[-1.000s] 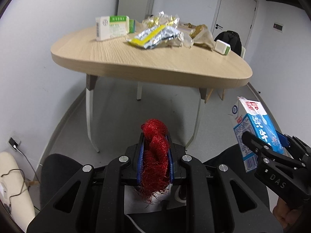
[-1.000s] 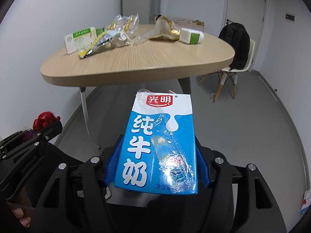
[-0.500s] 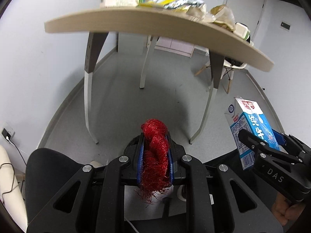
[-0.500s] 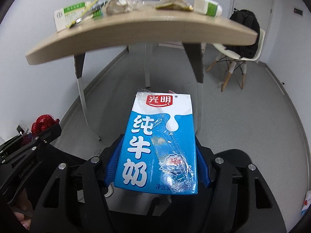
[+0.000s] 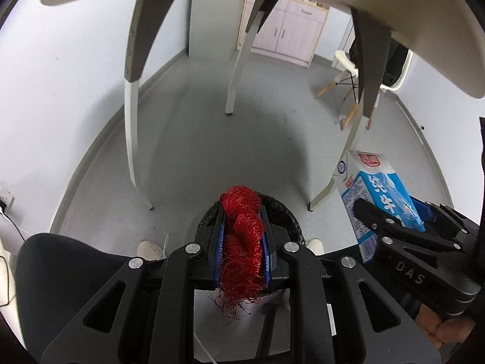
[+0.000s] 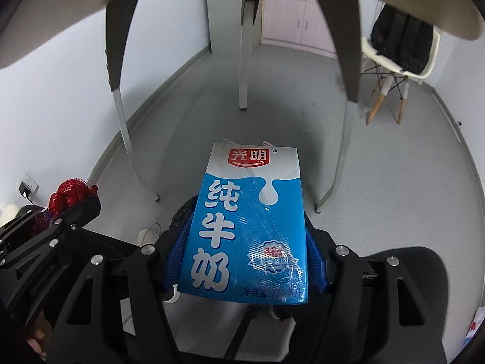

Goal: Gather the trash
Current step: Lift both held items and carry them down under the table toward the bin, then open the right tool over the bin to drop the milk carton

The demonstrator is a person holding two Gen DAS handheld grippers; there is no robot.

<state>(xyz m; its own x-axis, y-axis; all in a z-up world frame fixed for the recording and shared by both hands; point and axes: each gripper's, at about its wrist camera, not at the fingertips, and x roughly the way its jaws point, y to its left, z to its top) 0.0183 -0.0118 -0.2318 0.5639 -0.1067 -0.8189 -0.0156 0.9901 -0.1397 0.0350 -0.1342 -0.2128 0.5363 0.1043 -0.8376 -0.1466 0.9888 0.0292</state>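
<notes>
Both hands have dropped below the table: the left gripper clamps red mesh netting, the right gripper grips a milk carton (both over the black bin beneath), so dumping looks imminent.

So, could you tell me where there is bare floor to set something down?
Bare floor runs between the table legs and out toward the chair. Near the grippers it is crowded: the bin and shoes lie beneath them.
</notes>
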